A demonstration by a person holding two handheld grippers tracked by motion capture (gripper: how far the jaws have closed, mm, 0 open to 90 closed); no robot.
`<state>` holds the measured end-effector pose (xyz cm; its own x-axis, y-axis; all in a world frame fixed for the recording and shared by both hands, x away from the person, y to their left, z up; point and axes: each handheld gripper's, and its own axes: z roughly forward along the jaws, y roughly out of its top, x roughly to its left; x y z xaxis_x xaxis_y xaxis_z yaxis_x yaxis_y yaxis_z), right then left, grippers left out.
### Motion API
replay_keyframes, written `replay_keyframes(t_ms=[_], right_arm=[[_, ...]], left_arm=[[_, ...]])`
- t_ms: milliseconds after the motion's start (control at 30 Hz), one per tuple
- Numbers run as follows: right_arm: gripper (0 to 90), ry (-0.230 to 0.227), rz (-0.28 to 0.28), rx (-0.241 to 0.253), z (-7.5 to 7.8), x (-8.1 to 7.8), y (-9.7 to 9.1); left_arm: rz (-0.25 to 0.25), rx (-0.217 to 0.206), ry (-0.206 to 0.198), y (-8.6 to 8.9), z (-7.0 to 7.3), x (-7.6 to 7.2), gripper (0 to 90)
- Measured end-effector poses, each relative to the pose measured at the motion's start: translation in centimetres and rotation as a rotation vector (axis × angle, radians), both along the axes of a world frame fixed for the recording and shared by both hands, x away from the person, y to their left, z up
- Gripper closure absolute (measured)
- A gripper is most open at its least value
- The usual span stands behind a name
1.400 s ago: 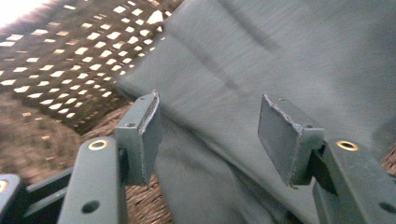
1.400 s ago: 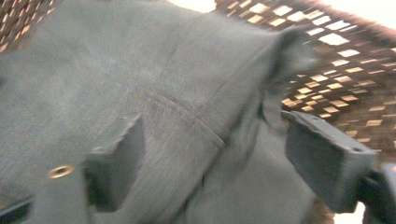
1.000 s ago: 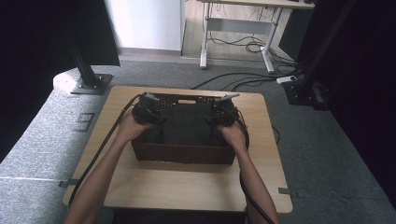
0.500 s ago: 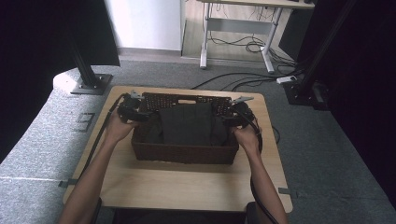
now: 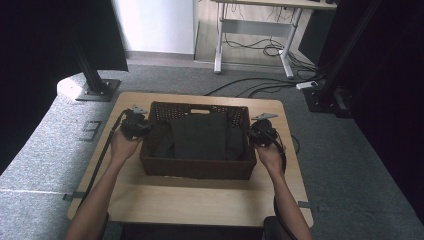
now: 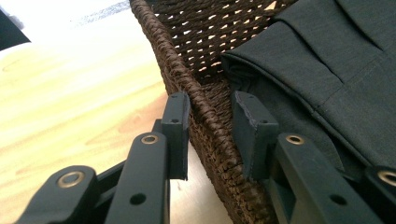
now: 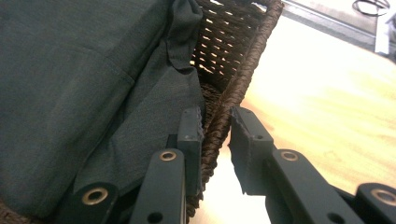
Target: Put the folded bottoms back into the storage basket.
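Gripper views: both grippers' fingers [image 6: 176,135] [image 7: 190,140] apart, straddling basket [image 5: 195,167] rims, folded cloth [image 5: 200,135] inside

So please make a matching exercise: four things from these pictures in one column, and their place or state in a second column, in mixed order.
1. left gripper
2. right gripper
3. dark cloth
4. basket

a. folded inside the basket
b. stands on the wooden table
c. open, astride the basket's left rim
d. open, astride the basket's right rim

Pairs: 1-c, 2-d, 3-a, 4-b
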<state>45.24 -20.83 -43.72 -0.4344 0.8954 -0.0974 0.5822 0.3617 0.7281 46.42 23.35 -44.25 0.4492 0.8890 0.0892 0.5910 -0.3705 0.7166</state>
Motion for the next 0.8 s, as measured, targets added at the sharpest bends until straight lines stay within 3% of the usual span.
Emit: replay_keyframes(t_ms=[233,300,400,433,500,600,700,800], right_arm=[[73.3,0.006,0.037,0.021,-0.1,-4.8,-0.8],[73.0,0.007,0.05,0.023,-0.1,-6.2,-1.1],[69.5,0.035,0.079,-0.007,0.4,-7.1,-1.2],[63.2,0.022,0.088,-0.018,0.7,-7.3,-1.0],[53.6,0.002,0.115,0.004,1.4,-7.1,-0.2],[51.7,-0.006,0.17,0.042,2.1,-5.9,1.8],[65.5,0.022,0.21,0.069,2.0,-3.7,4.2],[73.5,0.045,0.233,0.075,1.6,-1.4,6.3]], left_arm=[[0.016,-0.011,-0.003,-0.3,0.0,-6.8,66.6],[0.007,-0.031,-0.001,-0.2,-0.1,-8.5,65.6],[-0.037,-0.049,-0.009,0.2,-0.2,-9.8,62.7],[-0.052,-0.056,-0.022,0.3,-0.1,-9.9,61.3],[-0.059,-0.081,-0.034,0.6,-0.2,-9.8,58.2],[-0.056,-0.081,-0.037,0.5,-0.5,-9.3,56.2],[-0.048,-0.067,-0.059,0.4,-0.7,-9.4,57.2],[-0.049,-0.066,-0.062,0.4,-0.8,-9.5,58.4]])
